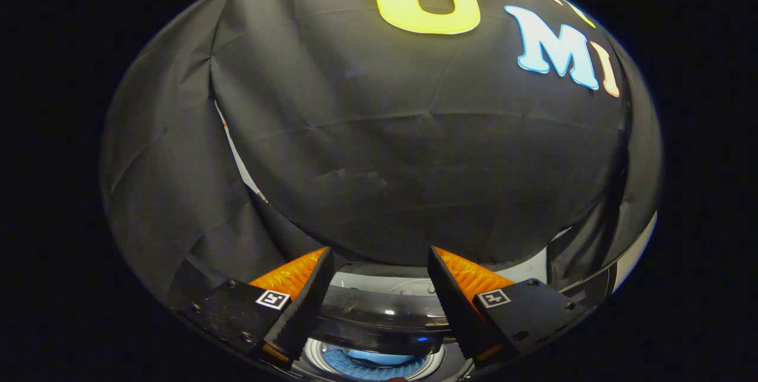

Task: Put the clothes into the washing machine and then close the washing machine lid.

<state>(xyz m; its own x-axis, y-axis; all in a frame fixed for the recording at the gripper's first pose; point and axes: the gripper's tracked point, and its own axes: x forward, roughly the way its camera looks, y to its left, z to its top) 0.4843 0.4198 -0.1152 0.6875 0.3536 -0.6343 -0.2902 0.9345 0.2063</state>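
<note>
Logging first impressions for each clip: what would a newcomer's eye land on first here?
First, the booth's black cloth wall looming beyond the gripper, whose jaws stand open with nothing between them. Then, low between the jaws, the washing machine: its dark glossy lid edge crosses just ahead of them, and below it something blue lies in the round drum opening. Whether that is clothing is hard to tell.

Recording booth, not a home: black cloth wall (379, 151) encloses it. Apparently a washing machine (379, 311) stands below, partly hidden.
</note>
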